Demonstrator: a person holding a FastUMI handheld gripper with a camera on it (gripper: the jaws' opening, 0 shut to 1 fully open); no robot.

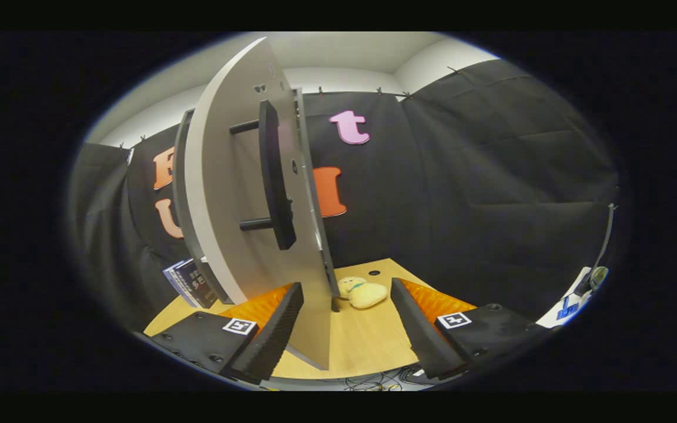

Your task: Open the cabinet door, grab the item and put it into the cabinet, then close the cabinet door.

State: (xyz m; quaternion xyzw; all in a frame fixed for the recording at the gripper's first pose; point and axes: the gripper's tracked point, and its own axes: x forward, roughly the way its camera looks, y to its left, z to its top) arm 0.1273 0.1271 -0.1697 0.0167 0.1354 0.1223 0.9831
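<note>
one plush toy [363, 292] lies beyond the parted jaws, untouched.

Grey cabinet door [227, 194] ajar; yellow plush toy [365, 292] beyond

The cabinet door [238, 194] stood open, edge-on between the spread fingers of the gripper [347, 329]. The plush toy [363, 292] lay on the table [368, 341] beyond them, right of the door.

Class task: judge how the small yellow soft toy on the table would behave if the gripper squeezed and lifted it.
The soft toy looks plush and rounded, so it would probably squash between the fingers. It lies low and flat on the table, so it is unlikely to roll. It seems light for its size. The gripper stands open beside the cabinet door.
</note>
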